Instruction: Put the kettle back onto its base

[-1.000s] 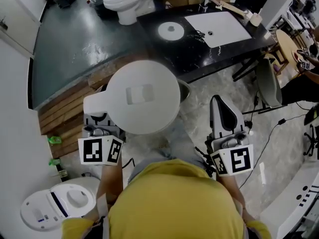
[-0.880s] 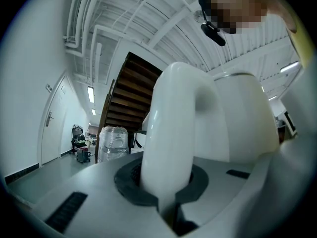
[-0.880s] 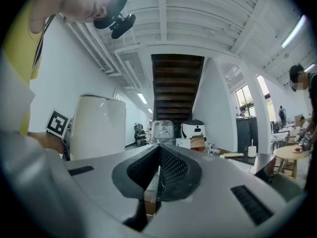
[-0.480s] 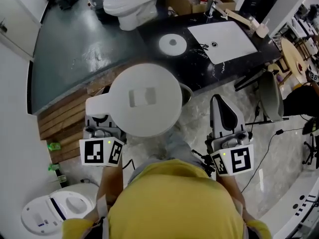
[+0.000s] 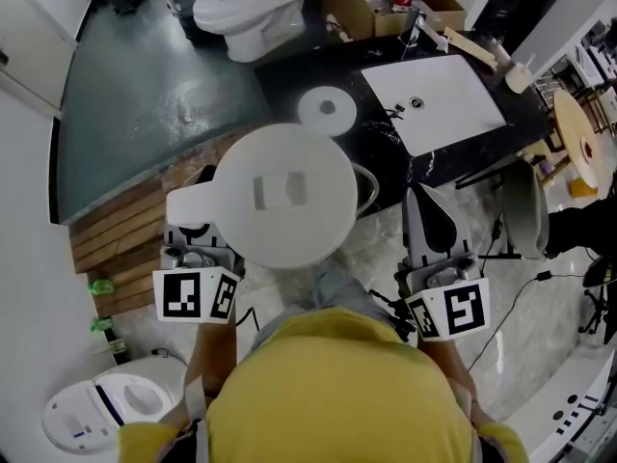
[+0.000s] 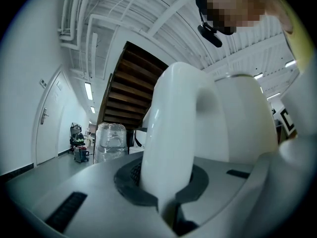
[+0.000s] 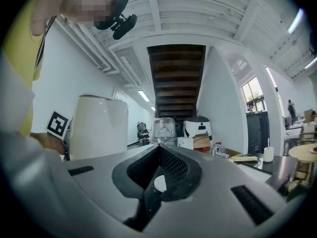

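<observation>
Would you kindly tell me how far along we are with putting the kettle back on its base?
Done: the left gripper is clamped on the kettle by its handle. In hand: the kettle is in the air, not yet over the round white base on the black counter. Left: set it down on that base. The right gripper is empty, jaws together.

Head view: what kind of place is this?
Probably a mock bathroom in a lab or workshop: a toilet, a white sink in a black counter, and a cardboard box of clutter behind.
</observation>
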Available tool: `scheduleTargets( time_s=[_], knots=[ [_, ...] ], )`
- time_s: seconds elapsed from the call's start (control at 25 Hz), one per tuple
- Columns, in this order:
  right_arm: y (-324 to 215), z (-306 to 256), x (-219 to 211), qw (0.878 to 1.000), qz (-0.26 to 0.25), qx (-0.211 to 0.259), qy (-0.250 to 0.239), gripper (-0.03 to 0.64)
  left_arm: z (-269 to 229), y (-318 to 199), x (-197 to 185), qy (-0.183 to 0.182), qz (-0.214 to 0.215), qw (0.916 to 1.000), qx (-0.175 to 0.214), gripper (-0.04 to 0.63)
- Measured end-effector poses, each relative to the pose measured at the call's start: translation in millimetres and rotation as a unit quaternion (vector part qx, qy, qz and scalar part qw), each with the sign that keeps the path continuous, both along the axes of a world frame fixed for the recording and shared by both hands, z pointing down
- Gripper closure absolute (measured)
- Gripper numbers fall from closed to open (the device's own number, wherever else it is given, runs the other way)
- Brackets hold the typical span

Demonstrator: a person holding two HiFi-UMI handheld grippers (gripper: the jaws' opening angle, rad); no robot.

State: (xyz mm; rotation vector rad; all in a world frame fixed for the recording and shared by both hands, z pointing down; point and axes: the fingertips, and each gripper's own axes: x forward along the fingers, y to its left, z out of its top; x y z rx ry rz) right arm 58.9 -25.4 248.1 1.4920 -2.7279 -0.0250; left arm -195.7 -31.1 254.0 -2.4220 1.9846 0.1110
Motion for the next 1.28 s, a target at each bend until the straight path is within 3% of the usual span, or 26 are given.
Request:
scheduleTargets(
  time_s=[0.6,1.28],
  knots=[
    [-73.7,8.2,19.0,0.999,-0.045,-0.002,-0.014,0.601,4.7,-58.9,34.3,0.001,-0.018,0.9998,-0.007,0.569],
    [-86.7,7.4,14.1,0.995,-0.095,0.007,-0.013,0.601,0.9,-83.5,41.2,0.002,-0.028,0.9996,-0.003,0.568]
  ],
)
